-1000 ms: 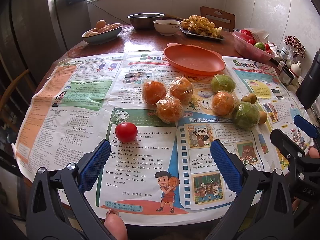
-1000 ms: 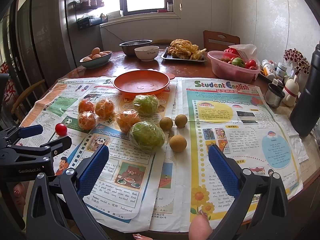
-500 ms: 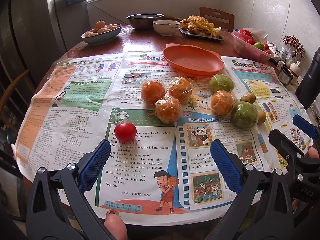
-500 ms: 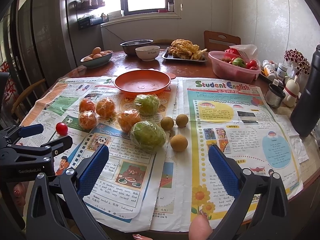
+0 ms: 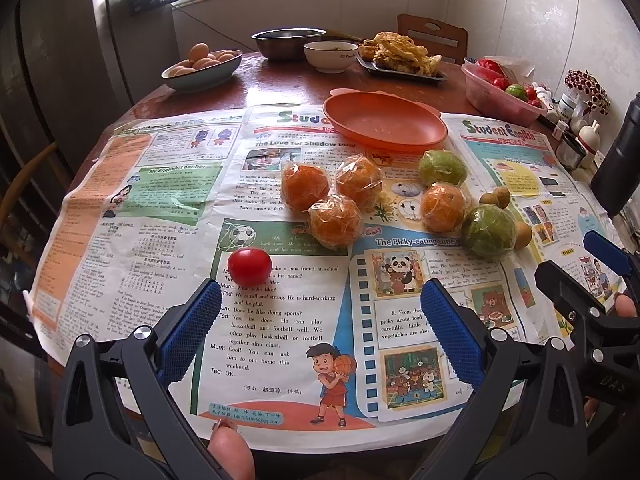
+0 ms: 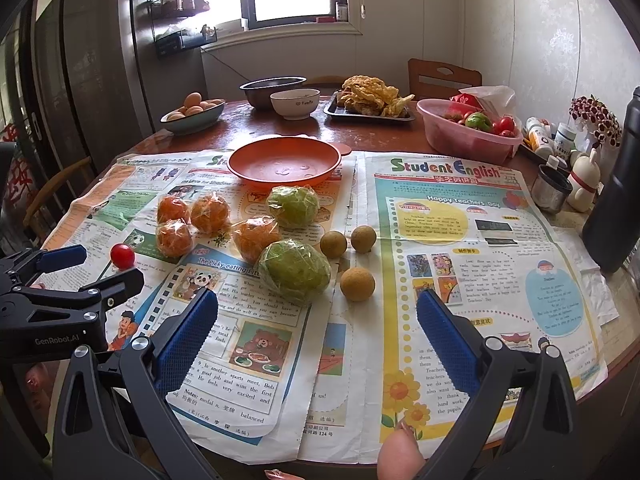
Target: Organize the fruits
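Your left gripper (image 5: 320,328) and right gripper (image 6: 318,332) both gape wide over newspaper (image 6: 460,280): four film-wrapped oranges (image 6: 256,238), two wrapped green fruits (image 6: 294,270), three rough longans (image 6: 357,284), one glossy cherry tomato (image 5: 249,266), below the smooth orange plate (image 6: 284,166).

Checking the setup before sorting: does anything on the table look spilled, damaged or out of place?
Nothing is spilled or damaged. The cherry tomato sits alone, apart from the wrapped oranges, and the orange plate is empty.

You have the cherry tomato (image 5: 249,266) at centre left on the newspaper (image 5: 160,216), wrapped oranges (image 5: 335,204) above right, and the plate (image 5: 384,122) behind them.
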A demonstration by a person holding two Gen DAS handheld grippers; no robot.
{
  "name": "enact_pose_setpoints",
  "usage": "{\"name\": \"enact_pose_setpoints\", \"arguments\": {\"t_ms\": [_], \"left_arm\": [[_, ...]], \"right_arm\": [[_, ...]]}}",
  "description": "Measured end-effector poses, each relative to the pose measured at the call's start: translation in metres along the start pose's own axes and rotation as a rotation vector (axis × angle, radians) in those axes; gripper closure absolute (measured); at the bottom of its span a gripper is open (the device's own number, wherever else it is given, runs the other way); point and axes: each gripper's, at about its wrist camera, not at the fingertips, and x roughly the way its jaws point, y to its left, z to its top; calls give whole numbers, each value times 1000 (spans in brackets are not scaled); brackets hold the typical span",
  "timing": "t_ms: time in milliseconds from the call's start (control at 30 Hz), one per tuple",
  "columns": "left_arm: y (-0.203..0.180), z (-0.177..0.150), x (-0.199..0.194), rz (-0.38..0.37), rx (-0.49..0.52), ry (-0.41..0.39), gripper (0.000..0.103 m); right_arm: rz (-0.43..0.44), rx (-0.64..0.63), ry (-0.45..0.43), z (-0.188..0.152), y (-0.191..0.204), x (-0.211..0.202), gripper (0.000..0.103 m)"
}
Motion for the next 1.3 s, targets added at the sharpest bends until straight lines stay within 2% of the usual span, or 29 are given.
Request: {"name": "enact_pose_setpoints", "arguments": {"t_ms": [400, 467, 633, 800, 1033, 1067, 1167, 1233, 1267, 1300], "left_arm": [[1, 3, 7, -9, 11, 13, 9], [6, 3, 10, -21, 6, 20, 9], [35, 7, 19, 11, -42, 37, 9], [62, 10, 30, -2, -79, 70, 9], [65, 14, 43, -44, -30, 78, 9], [64, 14, 44, -49, -23, 77, 10], [60, 14, 49, -85, -9, 91, 21], [58, 13, 52, -83, 2, 95, 25], [57, 14, 53, -79, 7, 92, 32], [58, 14, 53, -83, 9, 89, 39]], "right_arm": [[4, 8, 15, 1, -5, 6, 4], [-3, 0, 25, 1, -6, 9, 4], [-35, -9, 52, 2, -20, 17, 4], [-90, 7, 119, 0, -42, 41, 4], [-91, -19, 134, 0, -53, 59, 4], [-87, -27, 138, 0, -53, 61, 4], [-71, -43, 148, 2, -52, 66, 5], [-58, -47, 149, 3, -50, 68, 12], [-54, -49, 150, 4, -50, 70, 18], [-44, -55, 156, 5, -50, 73, 32]]}}
